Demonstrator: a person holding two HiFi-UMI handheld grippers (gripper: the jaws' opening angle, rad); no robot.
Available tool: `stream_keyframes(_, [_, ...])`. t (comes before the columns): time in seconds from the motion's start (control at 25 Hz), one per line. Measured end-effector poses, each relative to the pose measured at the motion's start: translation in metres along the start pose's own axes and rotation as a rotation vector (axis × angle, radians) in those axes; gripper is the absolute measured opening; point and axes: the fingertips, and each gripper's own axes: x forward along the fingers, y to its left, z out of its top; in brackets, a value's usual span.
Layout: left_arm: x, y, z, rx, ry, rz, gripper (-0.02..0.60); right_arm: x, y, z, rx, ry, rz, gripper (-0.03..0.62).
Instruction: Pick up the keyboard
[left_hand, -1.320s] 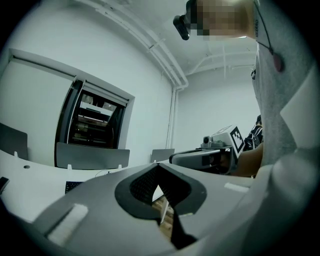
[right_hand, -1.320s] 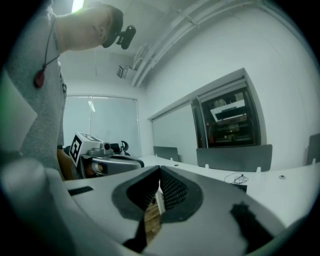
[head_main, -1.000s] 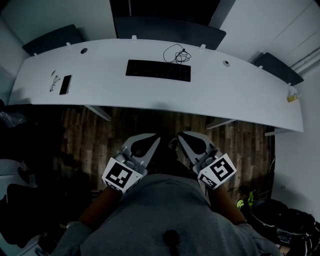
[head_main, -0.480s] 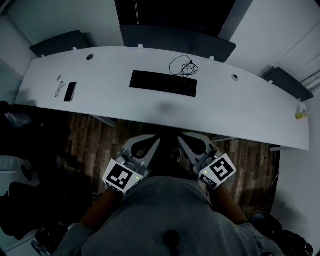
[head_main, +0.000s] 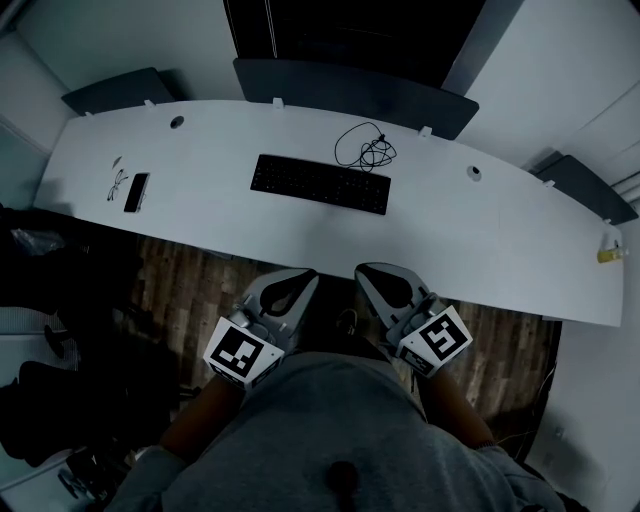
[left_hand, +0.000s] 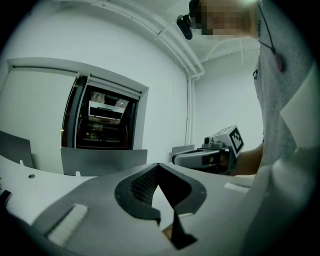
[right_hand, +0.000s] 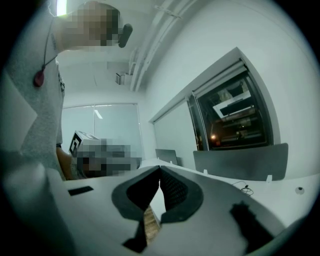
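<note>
The black keyboard (head_main: 320, 184) lies flat on the white table (head_main: 200, 225), with a coiled cable (head_main: 366, 150) just beyond its right end and a phone (head_main: 135, 192) well to its left. The left hand-held gripper (head_main: 304, 277) and the right hand-held gripper (head_main: 362, 271) hover well short of the keyboard, each with its jaws together and empty.

We are closing on the table (head_main: 200, 215), its near edge nearing our left gripper (head_main: 308, 275) and right gripper (head_main: 362, 270), keyboard (head_main: 320, 184) drawing closer.
</note>
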Motion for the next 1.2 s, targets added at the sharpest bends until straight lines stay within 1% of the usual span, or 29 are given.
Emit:
stream_keyframes(0.16, [0.022, -0.001, 0.003, 0.002, 0.011, 0.013, 0.005, -0.005, -0.023, 0.002, 0.017, -0.002, 0.015, 0.014])
stream_keyframes(0.28, [0.035, -0.002, 0.006, 0.0, 0.013, 0.023, 0.005, -0.008, -0.036, 0.003, 0.007, -0.003, 0.032, 0.015])
stream_keyframes(0.48, [0.05, 0.0, 0.008, 0.015, 0.018, 0.036, 0.005, -0.012, -0.053, 0.003, 0.006, -0.006, 0.041, 0.015])
stream_keyframes(0.68, [0.06, 0.01, 0.008, 0.004, 0.009, 0.058, 0.005, -0.011, -0.064, 0.003, 0.002, -0.005, 0.045, 0.015])
stream_keyframes(0.8, [0.067, 0.02, 0.01, 0.016, 0.006, 0.062, 0.005, -0.005, -0.073, 0.002, 0.003, -0.001, 0.042, 0.014])
stream_keyframes(1.0, [0.074, 0.042, 0.009, -0.005, 0.0, 0.078, 0.005, 0.01, -0.085, -0.002, 0.022, 0.021, 0.046, 0.014])
stream_keyframes(1.2, [0.083, 0.072, -0.002, 0.0, 0.025, 0.056, 0.005, 0.033, -0.103, 0.0, 0.048, 0.011, 0.025, 0.015])
